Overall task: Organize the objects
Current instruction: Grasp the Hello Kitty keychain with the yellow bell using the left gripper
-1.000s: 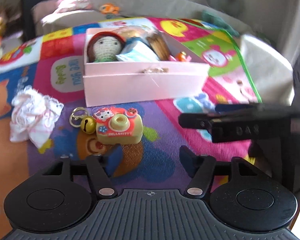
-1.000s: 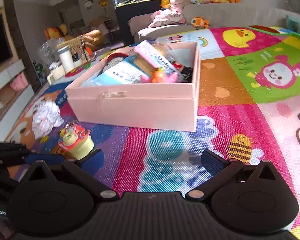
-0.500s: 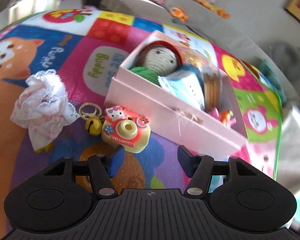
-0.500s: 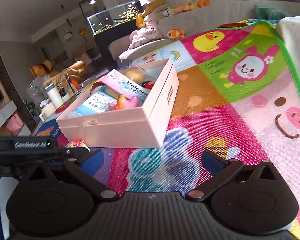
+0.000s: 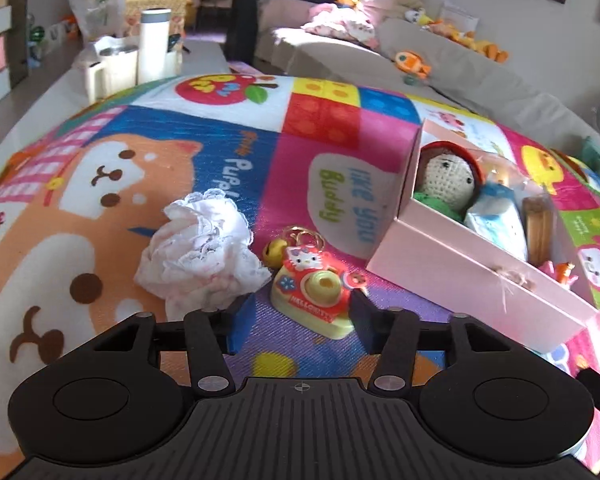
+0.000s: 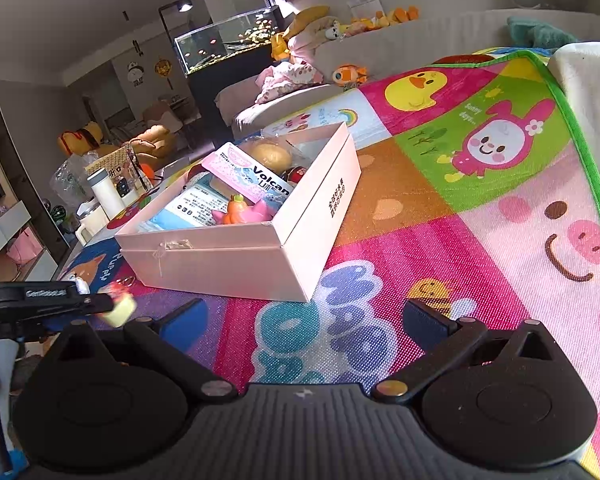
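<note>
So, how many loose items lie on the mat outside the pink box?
2: a lace cloth left of the toy camera, which sits between the open left gripper fingers. More may lie hidden behind the box.

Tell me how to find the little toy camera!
Start at the big pink box on the colourful play mat. Just left of its near corner sits the toy camera, between the open left gripper fingers. It's yellow and red with a kitty face, unlike the white lacy cloth beside it.
</note>
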Tool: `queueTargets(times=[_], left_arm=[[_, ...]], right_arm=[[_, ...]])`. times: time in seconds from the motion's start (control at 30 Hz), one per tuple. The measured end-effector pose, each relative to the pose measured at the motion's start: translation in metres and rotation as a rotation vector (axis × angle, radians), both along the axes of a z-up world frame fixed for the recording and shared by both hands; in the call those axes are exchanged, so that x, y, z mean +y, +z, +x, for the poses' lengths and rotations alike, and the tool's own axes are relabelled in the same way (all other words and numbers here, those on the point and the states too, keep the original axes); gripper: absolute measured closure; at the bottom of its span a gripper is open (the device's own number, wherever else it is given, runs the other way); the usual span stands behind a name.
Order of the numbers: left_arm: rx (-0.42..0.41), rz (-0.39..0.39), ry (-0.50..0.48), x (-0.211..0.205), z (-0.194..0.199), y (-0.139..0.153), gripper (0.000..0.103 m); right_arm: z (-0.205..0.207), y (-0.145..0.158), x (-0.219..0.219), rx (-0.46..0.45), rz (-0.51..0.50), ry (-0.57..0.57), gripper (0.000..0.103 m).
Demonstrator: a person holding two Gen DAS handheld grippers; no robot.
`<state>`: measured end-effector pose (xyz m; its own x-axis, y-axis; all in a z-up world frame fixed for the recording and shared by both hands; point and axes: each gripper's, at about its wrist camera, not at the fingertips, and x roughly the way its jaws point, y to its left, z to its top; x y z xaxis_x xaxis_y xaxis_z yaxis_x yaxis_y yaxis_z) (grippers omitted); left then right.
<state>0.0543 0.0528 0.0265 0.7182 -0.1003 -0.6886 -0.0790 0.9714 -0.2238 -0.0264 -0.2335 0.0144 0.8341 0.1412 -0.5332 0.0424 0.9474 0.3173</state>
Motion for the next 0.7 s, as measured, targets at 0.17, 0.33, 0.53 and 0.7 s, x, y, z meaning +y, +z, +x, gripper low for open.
queueTargets(times=[0.17,0.33,0.53,0.7], left_arm=[[-0.019,-0.065,-0.048,-0.007,0.000,0.005,0.049],[0.024,-0.068,0.080,-0.012,0.030,-0.002,0.049],[0.010,-0.023,0.098,-0.016,0.050,-0.004,0.050],[-0.006,-0.005,-0.073,-0.019,0.023,-0.003,0.051]], right_arm=[[0.000,-0.001,0.002,0.000,-0.009,0.004,0.000],[-0.001,-0.002,0.001,-0.001,-0.013,0.000,0.000],[0.001,-0.002,0.002,0.006,-0.018,0.004,0.000],[0.003,-0.003,0.002,0.013,-0.018,0.003,0.000]])
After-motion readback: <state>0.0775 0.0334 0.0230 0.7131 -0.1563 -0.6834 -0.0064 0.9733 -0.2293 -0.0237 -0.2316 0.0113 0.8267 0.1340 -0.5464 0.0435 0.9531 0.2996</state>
